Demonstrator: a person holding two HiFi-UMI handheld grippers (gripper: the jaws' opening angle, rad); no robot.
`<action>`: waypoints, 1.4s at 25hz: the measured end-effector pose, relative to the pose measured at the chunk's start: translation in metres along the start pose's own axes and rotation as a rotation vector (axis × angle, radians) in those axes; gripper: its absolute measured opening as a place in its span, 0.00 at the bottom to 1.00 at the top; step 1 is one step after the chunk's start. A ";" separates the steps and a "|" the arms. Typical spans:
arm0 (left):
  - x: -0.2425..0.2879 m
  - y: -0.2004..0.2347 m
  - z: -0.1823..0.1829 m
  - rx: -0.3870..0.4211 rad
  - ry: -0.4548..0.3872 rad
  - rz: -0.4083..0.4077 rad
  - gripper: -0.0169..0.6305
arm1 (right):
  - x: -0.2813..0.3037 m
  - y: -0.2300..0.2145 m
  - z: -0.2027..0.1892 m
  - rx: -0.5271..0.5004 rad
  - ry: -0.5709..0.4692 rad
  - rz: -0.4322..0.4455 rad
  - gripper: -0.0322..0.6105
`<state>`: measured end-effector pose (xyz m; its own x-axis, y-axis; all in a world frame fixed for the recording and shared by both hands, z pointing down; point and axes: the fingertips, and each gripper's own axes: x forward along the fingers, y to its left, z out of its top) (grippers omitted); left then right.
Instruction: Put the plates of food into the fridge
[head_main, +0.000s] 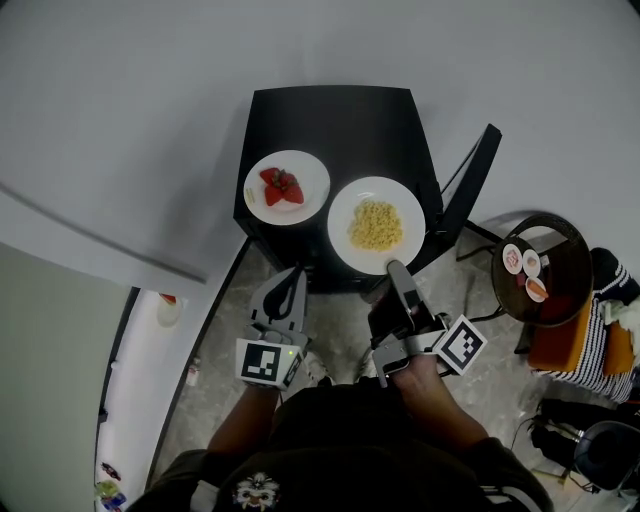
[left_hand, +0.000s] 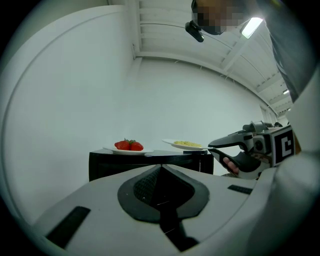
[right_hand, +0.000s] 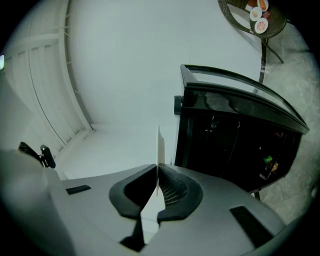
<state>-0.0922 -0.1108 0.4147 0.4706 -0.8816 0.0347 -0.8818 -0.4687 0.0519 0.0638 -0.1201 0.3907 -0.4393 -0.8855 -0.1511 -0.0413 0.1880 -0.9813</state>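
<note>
A white plate of strawberries (head_main: 287, 187) (left_hand: 129, 146) rests on the left of a low black cabinet's top (head_main: 340, 120) (left_hand: 107, 165). A white plate of yellow food (head_main: 376, 225) (left_hand: 186, 145) juts past the cabinet's near right corner. My right gripper (head_main: 397, 268) (left_hand: 215, 146) (right_hand: 159, 172) is shut on its near rim, and the plate's thin edge (right_hand: 159, 147) shows between the jaws. My left gripper (head_main: 292, 275) (left_hand: 160, 172) is shut and empty. It points level at the cabinet's front, short of it and below the strawberry plate.
A round dark side table (head_main: 560, 290) (right_hand: 235, 15) with small dishes stands at the right. Beside it is striped cloth (head_main: 598, 330). A black panel (head_main: 472, 190) leans off the cabinet's right side. White walls lie behind and to the left.
</note>
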 end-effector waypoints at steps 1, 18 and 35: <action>0.000 0.000 -0.001 0.000 0.001 0.001 0.06 | -0.005 0.000 -0.004 0.001 0.014 -0.003 0.10; -0.013 0.009 -0.010 0.013 0.019 0.029 0.06 | -0.068 -0.055 -0.035 -0.009 0.101 -0.120 0.10; -0.015 -0.005 -0.011 0.015 0.010 -0.004 0.06 | -0.050 -0.149 -0.014 0.018 -0.021 -0.217 0.10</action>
<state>-0.0940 -0.0946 0.4250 0.4744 -0.8792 0.0442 -0.8803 -0.4731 0.0370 0.0790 -0.0977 0.5462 -0.4028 -0.9132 0.0615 -0.1168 -0.0154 -0.9930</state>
